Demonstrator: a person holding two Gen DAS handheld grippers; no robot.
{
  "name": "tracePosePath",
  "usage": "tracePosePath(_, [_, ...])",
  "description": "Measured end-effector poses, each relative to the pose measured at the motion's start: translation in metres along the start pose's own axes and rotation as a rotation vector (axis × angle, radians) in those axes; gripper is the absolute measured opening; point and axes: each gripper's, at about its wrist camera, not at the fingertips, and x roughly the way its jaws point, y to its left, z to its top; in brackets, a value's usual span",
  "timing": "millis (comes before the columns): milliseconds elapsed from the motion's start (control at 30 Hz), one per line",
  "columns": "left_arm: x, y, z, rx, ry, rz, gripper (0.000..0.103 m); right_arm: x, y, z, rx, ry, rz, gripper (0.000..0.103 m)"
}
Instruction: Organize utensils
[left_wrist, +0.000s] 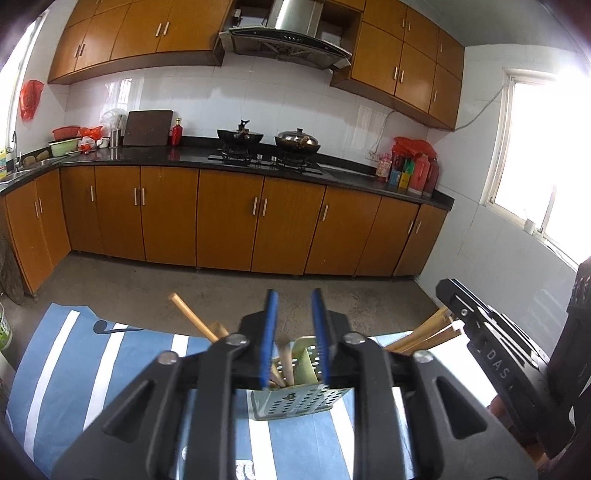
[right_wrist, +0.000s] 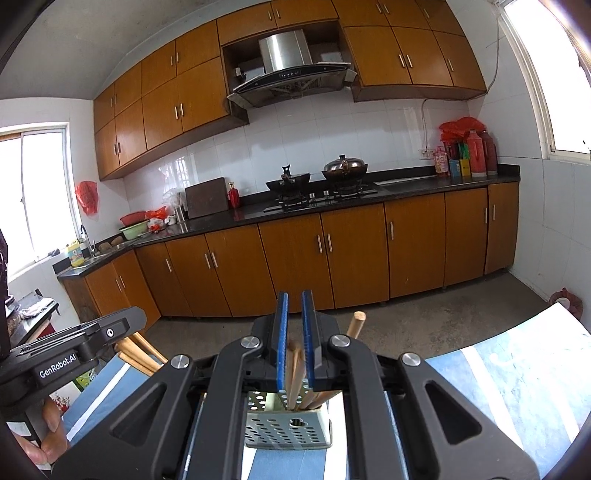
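A perforated metal utensil holder (left_wrist: 295, 400) stands on a blue striped cloth (left_wrist: 110, 354) with wooden chopsticks (left_wrist: 284, 360) in it. My left gripper (left_wrist: 294, 325) is open above the holder with nothing between its blue pads. More wooden sticks (left_wrist: 424, 334) show at the right beside the other gripper's body (left_wrist: 491, 343). In the right wrist view the holder (right_wrist: 288, 430) sits below my right gripper (right_wrist: 295, 328), whose jaws stand a narrow way apart with chopsticks (right_wrist: 295, 369) between the pads; a grip cannot be told. A wooden handle (right_wrist: 356, 323) sticks up at the right.
Wooden kitchen cabinets (left_wrist: 229, 218) and a black counter with a stove and two woks (left_wrist: 266, 142) lie ahead across a concrete floor (left_wrist: 221, 288). A bright window (left_wrist: 532, 155) is on the right wall. The left gripper's body (right_wrist: 74, 347) shows at the right view's left.
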Motion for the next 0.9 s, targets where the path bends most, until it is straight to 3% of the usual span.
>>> tracePosePath(33, [-0.004, 0.0, 0.001, -0.003, -0.005, -0.001, 0.024, -0.004, 0.0, 0.001, 0.001, -0.009, -0.003, 0.028])
tracePosePath(67, [-0.008, 0.002, 0.001, -0.007, -0.012, -0.002, 0.024, -0.01, -0.001, 0.003, 0.002, -0.022, -0.003, 0.032])
tracePosePath(200, [-0.027, 0.005, 0.001, -0.018, -0.035, -0.006, 0.03, -0.029, -0.001, 0.007, 0.0, -0.047, 0.003, 0.036])
tracePosePath(267, [-0.041, 0.008, -0.001, -0.017, -0.051, -0.005, 0.034, -0.038, -0.002, 0.007, -0.002, -0.058, 0.003, 0.046])
tracePosePath(433, [-0.073, 0.023, -0.015, -0.026, -0.071, 0.012, 0.047, -0.069, -0.004, -0.002, 0.003, -0.077, 0.009, 0.07])
tracePosePath(600, [-0.108, 0.034, -0.045, -0.015, -0.097, 0.063, 0.071, -0.099, -0.001, -0.02, -0.009, -0.107, 0.001, 0.098])
tracePosePath(733, [-0.133, 0.031, -0.071, 0.032, -0.132, 0.122, 0.092, -0.124, 0.008, -0.045, -0.062, -0.126, -0.06, 0.101])
tracePosePath(900, [-0.161, 0.023, -0.11, 0.072, -0.177, 0.153, 0.099, -0.146, 0.017, -0.084, -0.091, -0.105, -0.095, 0.101])
